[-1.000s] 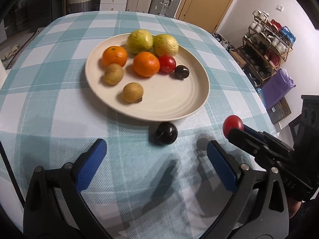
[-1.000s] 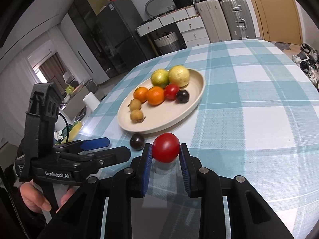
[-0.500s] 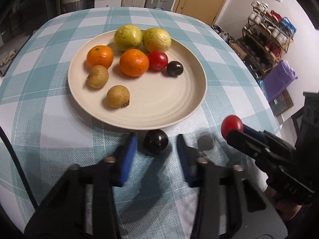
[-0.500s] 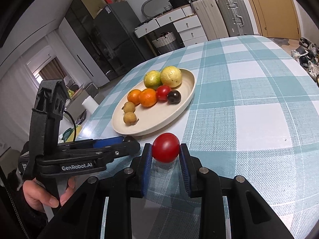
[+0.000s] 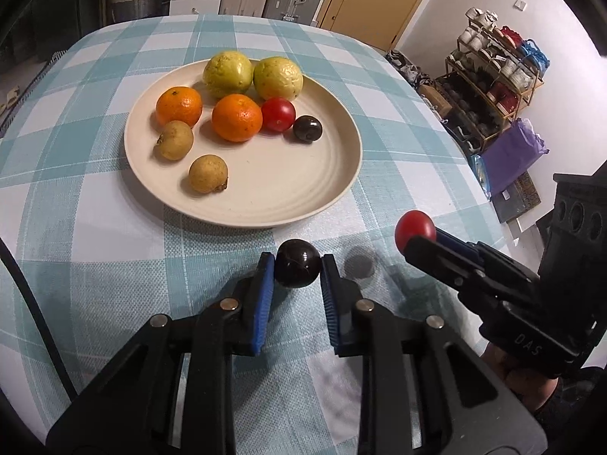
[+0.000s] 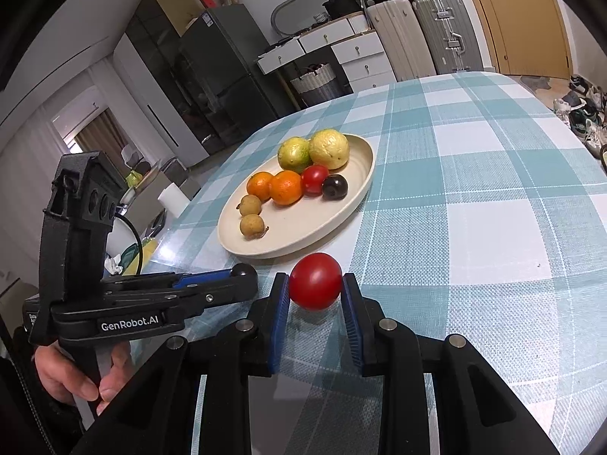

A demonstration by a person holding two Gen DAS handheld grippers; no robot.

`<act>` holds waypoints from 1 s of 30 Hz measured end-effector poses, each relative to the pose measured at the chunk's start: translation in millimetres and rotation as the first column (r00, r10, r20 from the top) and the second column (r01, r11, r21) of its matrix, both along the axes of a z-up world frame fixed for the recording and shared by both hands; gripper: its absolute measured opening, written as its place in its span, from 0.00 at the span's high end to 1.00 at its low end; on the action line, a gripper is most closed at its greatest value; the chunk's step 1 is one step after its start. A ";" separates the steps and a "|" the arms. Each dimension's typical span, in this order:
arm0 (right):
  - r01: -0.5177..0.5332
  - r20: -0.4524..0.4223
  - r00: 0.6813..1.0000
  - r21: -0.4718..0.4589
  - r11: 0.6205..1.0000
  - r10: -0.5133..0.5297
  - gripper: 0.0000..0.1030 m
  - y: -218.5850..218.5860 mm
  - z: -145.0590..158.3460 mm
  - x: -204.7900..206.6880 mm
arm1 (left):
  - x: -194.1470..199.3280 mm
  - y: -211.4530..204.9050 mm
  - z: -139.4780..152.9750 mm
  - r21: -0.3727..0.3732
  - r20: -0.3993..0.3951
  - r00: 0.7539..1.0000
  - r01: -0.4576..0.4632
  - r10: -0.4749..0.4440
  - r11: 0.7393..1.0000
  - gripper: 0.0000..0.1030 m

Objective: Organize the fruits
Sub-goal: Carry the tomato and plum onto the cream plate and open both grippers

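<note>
A cream plate (image 5: 296, 189) on the checked cloth holds two yellow-green guavas (image 5: 227, 72), two oranges (image 5: 236, 117), a red tomato (image 5: 278, 113), a dark plum (image 5: 307, 128) and two small brown fruits (image 5: 208, 173). Just in front of the plate's near rim, my left gripper (image 5: 297, 268) is shut on a second dark plum (image 5: 297, 267), its blue pads pressing both sides. My right gripper (image 6: 315, 281) is shut on a red tomato (image 6: 315, 280), held to the right of the plate (image 6: 341, 220). In the right wrist view the left gripper (image 6: 242, 271) lies low at the left.
A teal and white checked tablecloth (image 5: 95, 227) covers the round table. A person's hand (image 6: 72, 375) grips the left tool's handle. White drawers, suitcases (image 6: 444, 34) and a wooden door stand behind; a shoe rack (image 5: 489, 87) is off the table's right side.
My left gripper moved forward around the loose dark plum and its wide-open jaws closed onto it. My right gripper stayed put, holding the red tomato.
</note>
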State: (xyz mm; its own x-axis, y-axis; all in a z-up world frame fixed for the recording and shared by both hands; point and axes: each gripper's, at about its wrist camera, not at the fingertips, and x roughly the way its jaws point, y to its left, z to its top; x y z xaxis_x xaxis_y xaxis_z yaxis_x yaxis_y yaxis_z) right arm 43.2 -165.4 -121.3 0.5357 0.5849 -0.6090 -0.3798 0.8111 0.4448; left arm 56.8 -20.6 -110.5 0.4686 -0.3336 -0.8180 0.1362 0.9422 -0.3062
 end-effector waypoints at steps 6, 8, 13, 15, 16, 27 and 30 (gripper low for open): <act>0.003 0.009 1.000 -0.004 1.000 -0.003 0.73 0.6 4.6 -4.1 | -8.6 5.0 12.1 -0.024 0.024 1.000 0.003 -0.002 1.000 0.79; -0.001 0.014 1.000 -0.007 1.000 0.001 0.73 2.5 6.9 -4.4 | -10.2 7.8 16.7 -0.029 0.032 0.999 -0.002 0.003 1.000 0.79; -0.015 0.033 0.999 -0.013 1.000 0.016 0.73 8.4 14.8 -2.2 | -9.0 13.7 30.0 -0.047 0.059 0.998 -0.006 0.009 0.999 0.79; -0.021 0.036 0.999 -0.012 1.000 0.021 0.73 10.4 17.6 0.8 | -5.1 15.9 34.8 -0.051 0.070 0.997 -0.009 0.013 0.999 0.79; -0.023 0.037 0.999 -0.012 1.000 0.024 0.73 11.2 18.2 2.8 | -3.0 16.7 36.0 -0.051 0.074 0.997 -0.012 0.015 0.999 0.79; -0.051 0.005 0.999 -0.002 0.999 0.051 0.73 23.4 18.3 38.0 | 40.2 30.6 35.2 -0.074 0.058 0.997 -0.046 0.050 0.996 0.79; -0.062 -0.001 0.998 -0.007 0.998 0.062 0.73 28.9 18.1 49.3 | 51.9 29.6 31.8 -0.078 0.047 0.998 -0.044 0.048 0.996 0.79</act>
